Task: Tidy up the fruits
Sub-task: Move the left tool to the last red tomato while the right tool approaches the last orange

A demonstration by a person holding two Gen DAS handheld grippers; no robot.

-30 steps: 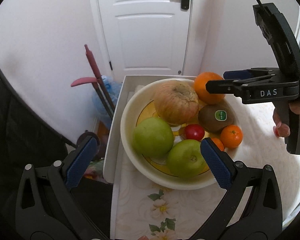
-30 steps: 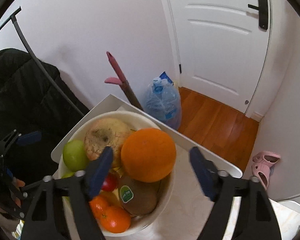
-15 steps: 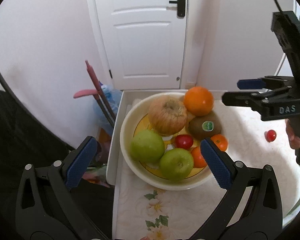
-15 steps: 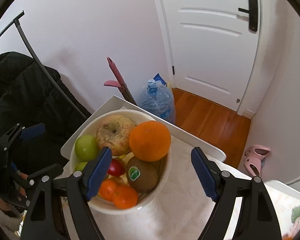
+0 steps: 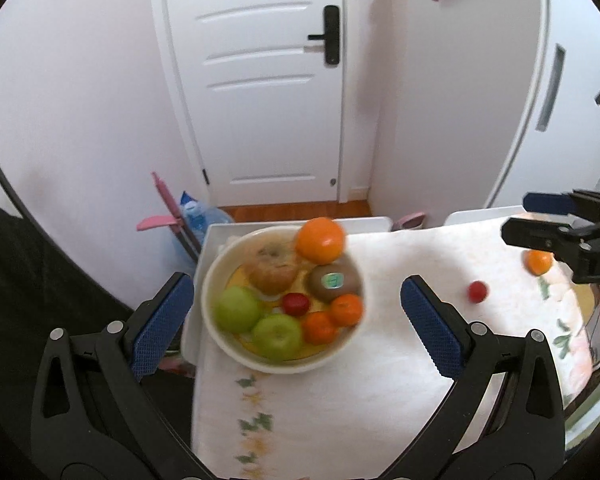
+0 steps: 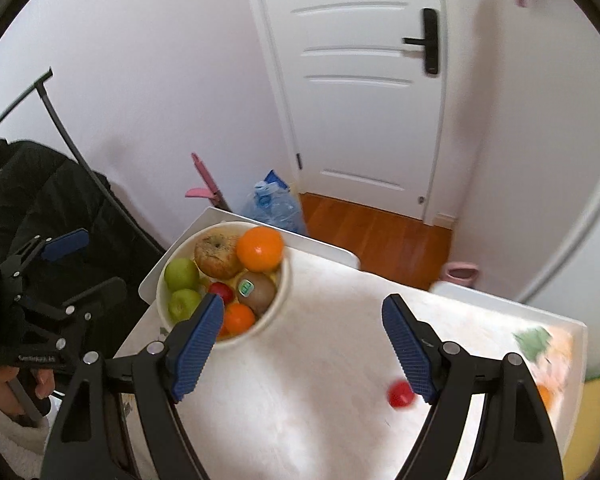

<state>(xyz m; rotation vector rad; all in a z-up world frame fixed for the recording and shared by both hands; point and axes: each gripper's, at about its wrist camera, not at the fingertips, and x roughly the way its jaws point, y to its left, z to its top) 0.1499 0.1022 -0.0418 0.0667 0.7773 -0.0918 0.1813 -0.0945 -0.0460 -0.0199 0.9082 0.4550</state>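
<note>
**Both sets of fingers wide and empty above a heaped bowl and two stray fruits**

The fingers [image 5: 162,326] of the left gripper [image 5: 296,316] are spread wide with nothing between them, and the right gripper [image 6: 302,340] is just as wide and just as empty, so nothing is held at this moment.

The largest risk, as I judge it, is the bowl [image 5: 220,338] itself. It sits at the far left corner of the surface [image 5: 340,400], its rim close to the left edge, so a nudge from a descending finger could push it toward the drop on that side.

Next is the big orange [image 5: 320,240], perched on top at the far rim. It leans on the pale brownish fruit [image 5: 272,270] and the kiwi [image 5: 334,280]; adding more fruit, or knocking the pile, could roll it out.

The green apples [image 5: 236,310] and small mandarins [image 5: 346,310] lie lower and look safer.

Smallest are the strays. The loose mandarin [image 5: 538,262] rests near the right edge, and the red cherry tomato [image 6: 400,394] lies between it and the bowl, just beside the right gripper's finger. Both are round and smooth, so an off-centre pinch could squirt either toward the edge.
</note>
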